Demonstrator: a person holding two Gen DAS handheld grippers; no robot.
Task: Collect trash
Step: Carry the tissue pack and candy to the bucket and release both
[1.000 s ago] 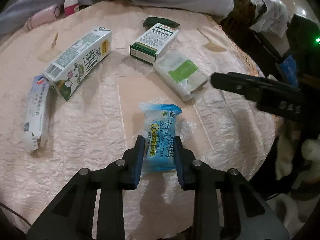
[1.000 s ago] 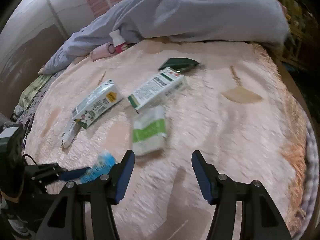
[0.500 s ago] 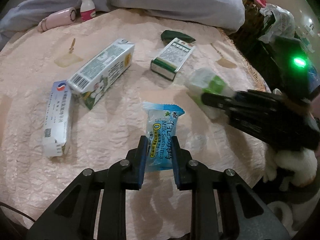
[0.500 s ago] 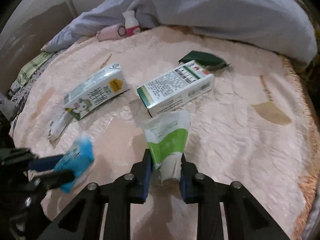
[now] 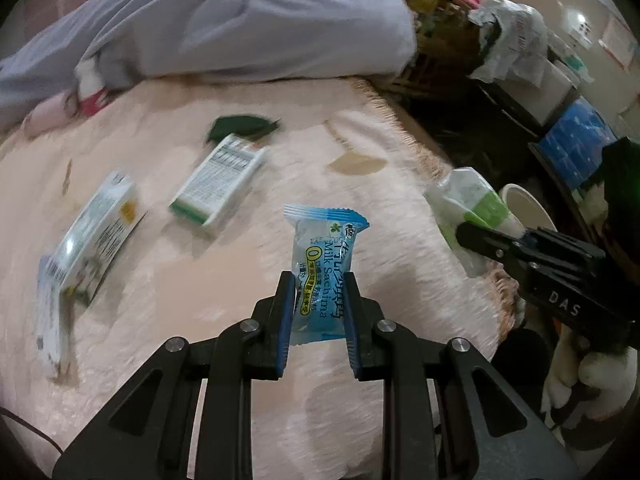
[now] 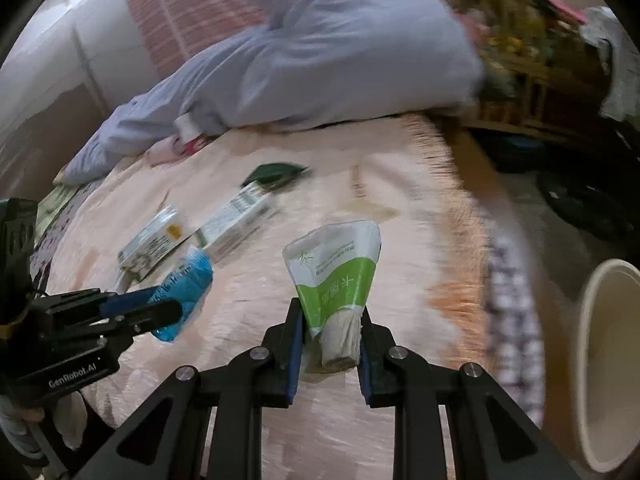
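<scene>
My left gripper (image 5: 318, 282) is shut on a blue snack wrapper (image 5: 322, 264), held upright above the pink bedspread (image 5: 200, 300). In the right wrist view that same blue wrapper (image 6: 186, 290) shows at the left. A green and white tissue pack (image 6: 336, 272) is clamped in my right gripper (image 6: 330, 312), lifted off the bed; the left wrist view shows this tissue pack (image 5: 468, 208) near the bed's right edge. A cream round bin (image 6: 604, 360) stands on the floor at the right, its rim (image 5: 528, 208) also visible past the bed's edge.
On the bed lie a milk carton (image 5: 100, 232), a white and green box (image 5: 218, 184), a dark green wrapper (image 5: 240, 126) and a long white box (image 5: 50, 320). A grey quilt (image 5: 224, 20) is heaped at the back. Cluttered shelves (image 5: 520, 60) stand at the right.
The right gripper closed on the tissue pack and lifted it toward the bed's right edge. The left gripper rose with the blue wrapper and swung right; the bin came into view.
</scene>
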